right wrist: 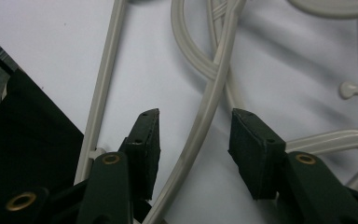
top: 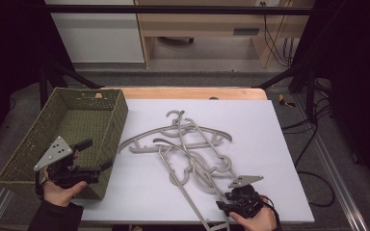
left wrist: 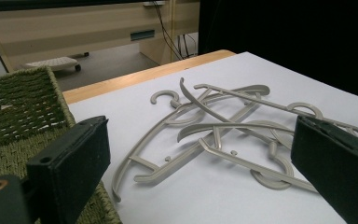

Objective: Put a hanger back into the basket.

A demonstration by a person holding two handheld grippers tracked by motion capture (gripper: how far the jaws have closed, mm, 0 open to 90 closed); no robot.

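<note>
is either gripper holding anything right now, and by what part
Nothing is held: the right gripper straddles a grey plastic hanger's arm, pads not touching it; the left gripper is open.

Tangled grey hangers (top: 192,149) crowding the table (top: 270,144) centre, woven basket (top: 103,125) blocking nine o'clock, bare white surface open toward three o'clock and twelve o'clock

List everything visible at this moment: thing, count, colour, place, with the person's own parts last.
hangers: a tangled pile, count unclear, grey plastic, middle of the white sheet
hanger arm: one, grey, between the right gripper's jaws, not yet clamped
basket: one, olive green woven, left end of the table
white sheet: one, covering the wooden table
left gripper: black, open, beside the basket
right gripper: black, open, at the near edge
hands: two, at the bottom of the high view
</note>
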